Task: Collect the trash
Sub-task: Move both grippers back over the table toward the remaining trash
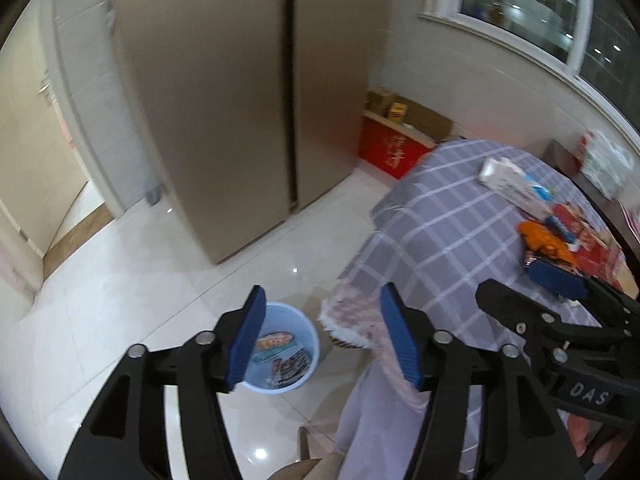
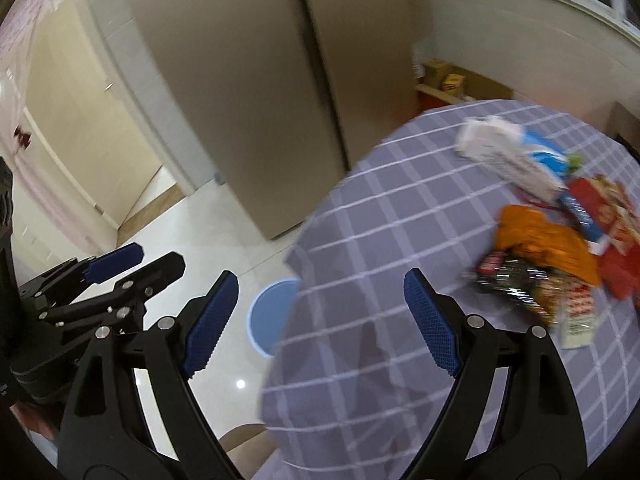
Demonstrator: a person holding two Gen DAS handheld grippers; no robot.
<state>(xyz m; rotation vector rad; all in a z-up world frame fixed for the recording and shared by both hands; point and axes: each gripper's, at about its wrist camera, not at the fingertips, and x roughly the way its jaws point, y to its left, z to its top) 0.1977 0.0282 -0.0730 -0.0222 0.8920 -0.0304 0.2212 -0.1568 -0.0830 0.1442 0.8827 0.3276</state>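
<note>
The trash is a heap of wrappers on the far side of the table: an orange bag, a dark shiny wrapper, red packets and a white box. Some more wrappers already lie in the blue bin on the floor, right beside the table's edge.

My left gripper is over the bin. Its jaws are spread and nothing is between them. My right gripper is over the checked cloth, near the heap. Its jaws are spread wide and hold nothing too.

I think one piece is dropped and I am between pieces now. Next I need to reach the right gripper to the dark wrapper, the closest one, pinch it and carry it over to the bin. The wrappers are thin and slippery, so I should grab low and squeeze well.
</note>
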